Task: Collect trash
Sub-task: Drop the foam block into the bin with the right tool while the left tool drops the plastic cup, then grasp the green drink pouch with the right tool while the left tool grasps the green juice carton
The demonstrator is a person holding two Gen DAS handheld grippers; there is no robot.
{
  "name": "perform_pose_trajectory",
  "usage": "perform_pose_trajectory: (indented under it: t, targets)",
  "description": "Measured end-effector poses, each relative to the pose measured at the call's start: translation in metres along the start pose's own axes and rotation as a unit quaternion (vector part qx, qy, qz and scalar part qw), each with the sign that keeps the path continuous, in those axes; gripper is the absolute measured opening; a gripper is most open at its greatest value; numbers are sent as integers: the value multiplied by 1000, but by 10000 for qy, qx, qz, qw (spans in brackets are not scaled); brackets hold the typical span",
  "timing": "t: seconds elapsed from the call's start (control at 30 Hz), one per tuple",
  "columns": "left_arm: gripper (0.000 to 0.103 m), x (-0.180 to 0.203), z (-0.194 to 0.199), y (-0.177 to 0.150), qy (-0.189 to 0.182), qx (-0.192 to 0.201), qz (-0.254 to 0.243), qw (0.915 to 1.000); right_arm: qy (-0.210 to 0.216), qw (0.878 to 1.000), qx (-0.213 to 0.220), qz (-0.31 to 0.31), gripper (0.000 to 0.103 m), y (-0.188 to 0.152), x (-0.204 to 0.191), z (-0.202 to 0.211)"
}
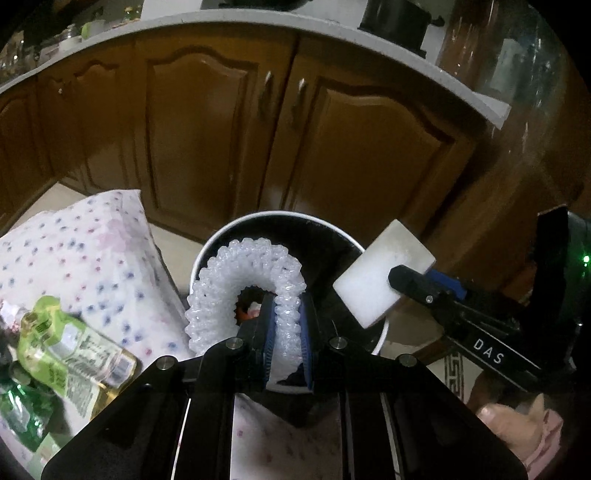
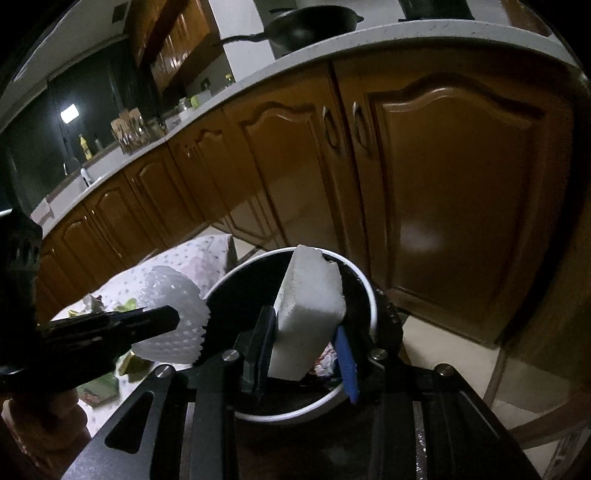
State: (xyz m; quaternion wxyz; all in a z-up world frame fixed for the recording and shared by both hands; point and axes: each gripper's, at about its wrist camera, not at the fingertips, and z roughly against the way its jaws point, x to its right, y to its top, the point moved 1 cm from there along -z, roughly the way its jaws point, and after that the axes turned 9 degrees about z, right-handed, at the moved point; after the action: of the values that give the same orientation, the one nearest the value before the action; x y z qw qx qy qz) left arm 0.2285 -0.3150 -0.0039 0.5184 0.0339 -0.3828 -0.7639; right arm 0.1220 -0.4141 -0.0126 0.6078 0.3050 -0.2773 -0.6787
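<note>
White foam netting (image 1: pixel 251 291) arches out of my left claw (image 1: pixel 287 334), whose blue pads are clamped on one end of it, right over the black-lined bin (image 1: pixel 280 218). My right claw (image 2: pixel 306 354) grips a white foam block (image 2: pixel 308 314), held tilted above the same bin's white rim. To the left, the counter with its dotted cloth (image 1: pixel 92 251) carries a green-labelled bottle (image 1: pixel 77 350) and crumpled green wrappers (image 1: pixel 22 417). Farther off stand brown cabinet doors (image 1: pixel 207 129); on the worktop above them rests a dark pan (image 2: pixel 314 26).
</note>
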Motion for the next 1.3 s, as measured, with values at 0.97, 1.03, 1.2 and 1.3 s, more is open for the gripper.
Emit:
perform_pose_trajectory:
  t: [0.97,1.03,1.2,1.3]
  targets:
    - [63,-47,49,-52,343,238,425,9982,450,9970,138,-618,81,-21,-12,15]
    - [63,-56,60,-62,416,302,495,9975,571,9959,169,-682,81,-29,-22,18]
    - [63,-82,93,-86,603,500,746,9941,835,9925,205,-871,81,-47,-46,22]
    - [63,-98,110,-99,743,608,840,9918,940,9918,198,-842,81,-56,-59,24]
